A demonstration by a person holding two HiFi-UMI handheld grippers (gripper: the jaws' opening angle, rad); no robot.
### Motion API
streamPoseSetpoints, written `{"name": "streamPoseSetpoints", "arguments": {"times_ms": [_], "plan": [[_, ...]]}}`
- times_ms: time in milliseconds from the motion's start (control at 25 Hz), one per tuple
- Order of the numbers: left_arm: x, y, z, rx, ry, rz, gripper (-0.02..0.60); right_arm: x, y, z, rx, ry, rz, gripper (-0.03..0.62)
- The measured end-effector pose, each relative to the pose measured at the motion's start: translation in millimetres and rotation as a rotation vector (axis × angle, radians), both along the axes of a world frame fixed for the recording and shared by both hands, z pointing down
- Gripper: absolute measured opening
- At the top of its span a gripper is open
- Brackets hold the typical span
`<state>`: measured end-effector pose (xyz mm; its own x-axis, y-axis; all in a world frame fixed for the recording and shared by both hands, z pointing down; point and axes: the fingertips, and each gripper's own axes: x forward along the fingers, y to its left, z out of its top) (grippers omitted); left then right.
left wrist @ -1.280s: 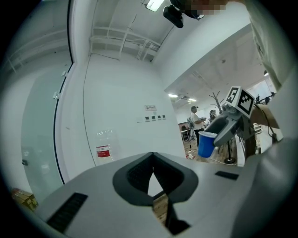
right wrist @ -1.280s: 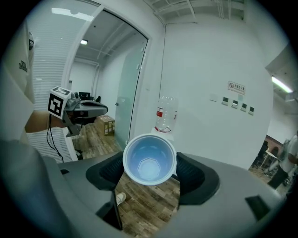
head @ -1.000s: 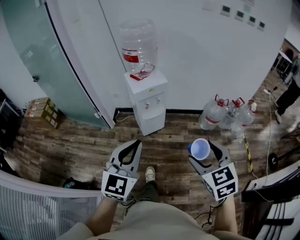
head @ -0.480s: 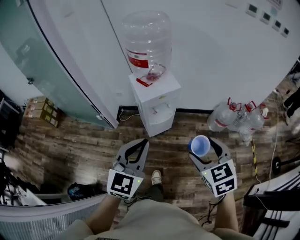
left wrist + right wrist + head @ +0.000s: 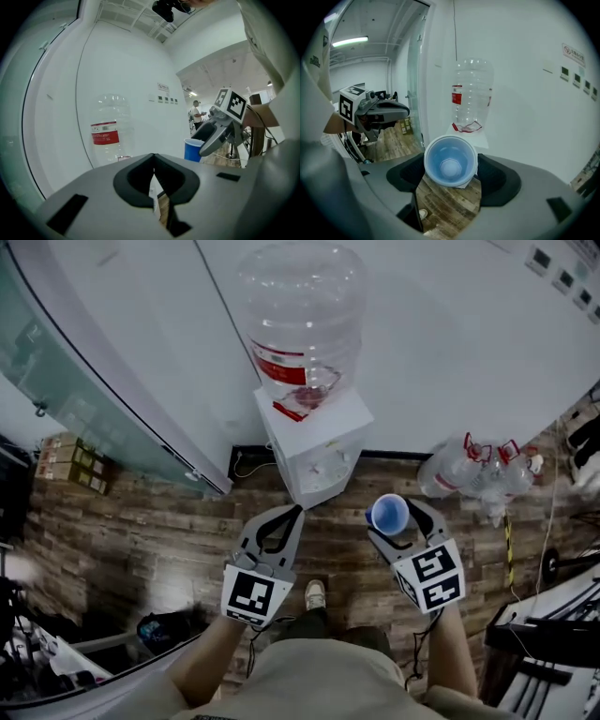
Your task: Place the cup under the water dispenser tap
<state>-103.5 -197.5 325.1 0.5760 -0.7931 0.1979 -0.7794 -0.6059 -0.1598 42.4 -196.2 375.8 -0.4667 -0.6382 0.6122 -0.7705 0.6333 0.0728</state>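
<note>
The white water dispenser (image 5: 311, 448) stands against the wall with a large clear bottle (image 5: 302, 322) on top, its small taps on the front face. My right gripper (image 5: 396, 516) is shut on a blue cup (image 5: 387, 513), upright and mouth up, just right of the dispenser's front. From the right gripper view, the empty cup (image 5: 450, 161) sits between the jaws, with the bottle (image 5: 471, 91) ahead. My left gripper (image 5: 296, 511) is shut and empty, its tips near the dispenser's base. In the left gripper view the cup (image 5: 192, 150) shows at the right.
Several water bottles (image 5: 473, 474) lie on the wooden floor right of the dispenser. A glass partition (image 5: 75, 362) runs along the left, with cardboard boxes (image 5: 70, 460) beside it. A black bag (image 5: 155, 629) lies at lower left. My shoe (image 5: 315, 593) shows below the grippers.
Both grippers have come closer to the dispenser, which now fills more of the head view. The cup stays in the right gripper.
</note>
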Motion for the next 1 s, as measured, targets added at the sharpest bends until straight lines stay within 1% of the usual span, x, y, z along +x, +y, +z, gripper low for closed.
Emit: {"name": "streamPoseSetpoints", "arguments": {"times_ms": [80,240,320,480,600,720,800,1000], "plan": [[-3,-12,10,-0.009,0.008,-0.008,0.006,-1,-15,15,-0.021,-0.005,0.013,0.354],[-12,-32,31,-0.055,0.056,-0.044,0.006,0,-41,44,-0.047,0.006,0.042,0.354],[-14,-42,41,-0.057,0.057,-0.062,0.006,-1,-52,58,-0.061,0.003,0.049,0.354],[-15,-57,65,-0.067,0.053,-0.087,0.006,-6,-72,86,-0.093,-0.037,0.045,0.354],[-14,-68,82,-0.083,0.07,-0.117,0.006,-10,-90,108,-0.101,-0.049,0.034,0.356],[-8,-79,100,-0.1,0.071,-0.146,0.006,-11,-108,131,-0.109,-0.047,0.02,0.356],[-3,-87,113,-0.111,0.069,-0.165,0.006,-13,-120,146,-0.12,-0.047,-0.002,0.356],[9,-104,144,-0.139,0.067,-0.227,0.006,-20,-139,183,-0.172,-0.082,-0.073,0.357]]}}
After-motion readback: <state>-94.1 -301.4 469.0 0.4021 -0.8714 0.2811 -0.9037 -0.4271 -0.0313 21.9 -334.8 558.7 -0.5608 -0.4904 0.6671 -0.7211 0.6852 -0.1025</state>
